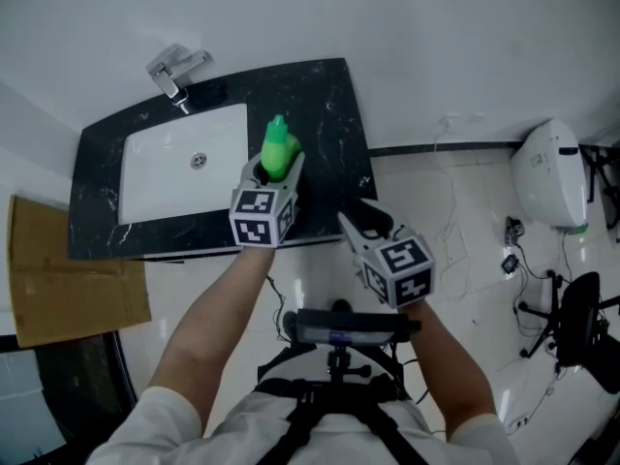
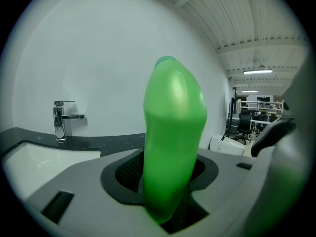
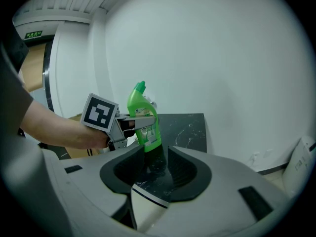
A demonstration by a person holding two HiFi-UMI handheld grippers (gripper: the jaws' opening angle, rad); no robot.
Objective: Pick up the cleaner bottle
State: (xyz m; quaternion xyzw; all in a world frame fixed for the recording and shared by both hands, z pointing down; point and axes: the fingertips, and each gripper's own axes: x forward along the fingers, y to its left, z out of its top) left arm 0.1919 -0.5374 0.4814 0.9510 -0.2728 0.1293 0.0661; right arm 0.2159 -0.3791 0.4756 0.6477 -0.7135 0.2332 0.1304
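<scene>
Head view: my left gripper (image 1: 276,170) clamps the green cleaner bottle (image 1: 279,146) over the black countertop (image 1: 325,95), right of the sink (image 1: 184,163). Left gripper view: the bottle fills my jaws. Right gripper view: my right gripper (image 3: 156,156) is spread wide, empty.

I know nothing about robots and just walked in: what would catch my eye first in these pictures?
The bright green cleaner bottle stands out most, clamped between the jaws of the left gripper by the black marble counter, to the right of the white sink. Next you would notice the right gripper hovering near the counter's front edge, its jaws apart and empty.
</scene>
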